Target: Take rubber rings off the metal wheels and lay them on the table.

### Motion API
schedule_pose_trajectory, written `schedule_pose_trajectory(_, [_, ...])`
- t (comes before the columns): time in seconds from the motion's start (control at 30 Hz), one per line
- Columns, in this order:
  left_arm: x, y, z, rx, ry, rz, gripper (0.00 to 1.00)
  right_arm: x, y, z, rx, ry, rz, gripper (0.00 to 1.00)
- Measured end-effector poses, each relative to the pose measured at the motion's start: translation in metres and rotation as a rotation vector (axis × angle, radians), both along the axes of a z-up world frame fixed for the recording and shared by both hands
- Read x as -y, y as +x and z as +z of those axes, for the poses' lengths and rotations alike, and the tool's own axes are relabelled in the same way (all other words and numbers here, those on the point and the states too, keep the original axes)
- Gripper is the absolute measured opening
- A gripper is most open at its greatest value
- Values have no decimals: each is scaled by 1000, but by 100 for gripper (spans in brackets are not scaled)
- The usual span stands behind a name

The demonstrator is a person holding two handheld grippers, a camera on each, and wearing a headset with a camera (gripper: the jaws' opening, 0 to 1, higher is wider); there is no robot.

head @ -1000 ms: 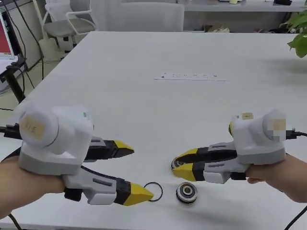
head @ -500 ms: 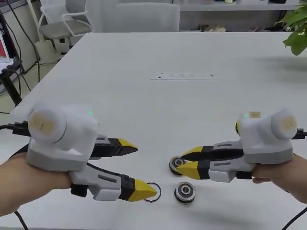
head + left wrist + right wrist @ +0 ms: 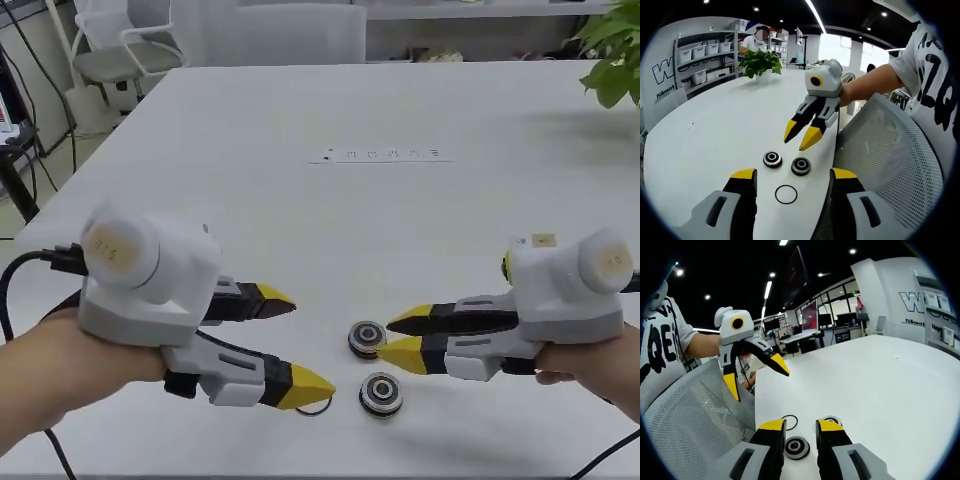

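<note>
Two metal wheels lie near the table's front edge, one (image 3: pixel 367 337) (image 3: pixel 772 159) farther off and one (image 3: pixel 381 393) (image 3: pixel 801 166) (image 3: pixel 796 447) nearer. A loose black rubber ring (image 3: pixel 313 406) (image 3: pixel 786 194) (image 3: pixel 788 421) lies flat to their left, partly under my left gripper's lower jaw. My left gripper (image 3: pixel 295 340) (image 3: pixel 792 176) (image 3: pixel 758 381) hovers wide open over the ring with nothing in it. Just right of the wheels, my right gripper (image 3: pixel 390 337) (image 3: pixel 801 136) (image 3: pixel 801 427) is open with a narrower gap and holds nothing. The farther wheel (image 3: pixel 832 419) peeks from behind its jaw.
A white strip (image 3: pixel 380 154) lies mid-table. Office chairs (image 3: pixel 120 40) stand beyond the far left corner and a plant (image 3: pixel 610 55) at the far right. A grey mesh chair (image 3: pixel 890 150) sits at the table's near edge.
My right gripper has drawn back to the right, uncovering the farther wheel. My left gripper has shifted slightly right over the ring. The wheels and ring stay put.
</note>
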State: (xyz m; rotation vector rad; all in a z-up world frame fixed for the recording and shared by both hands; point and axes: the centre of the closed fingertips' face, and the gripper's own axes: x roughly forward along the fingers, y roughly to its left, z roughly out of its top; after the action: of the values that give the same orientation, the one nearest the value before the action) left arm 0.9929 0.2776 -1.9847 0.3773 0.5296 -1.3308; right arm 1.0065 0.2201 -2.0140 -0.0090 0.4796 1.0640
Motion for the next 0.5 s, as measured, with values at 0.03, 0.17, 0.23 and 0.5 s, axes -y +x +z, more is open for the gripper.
schedule_pose_trajectory(0.03, [1,0,-1,0,2,-3,56,1,0,0,2,0,0,22])
schedule_pose_trajectory(0.17, [4,1,-2,5,7,-9,55,3,-2,-2,4,-2,-1,22])
schedule_pose_trajectory(0.23, [5,2,-4,6,12,-14,54,3,-4,-2,7,-5,1,22])
schedule_pose_trajectory(0.5, [11,3,-9,3,29,-32,54,4,-10,-4,7,-9,3,23])
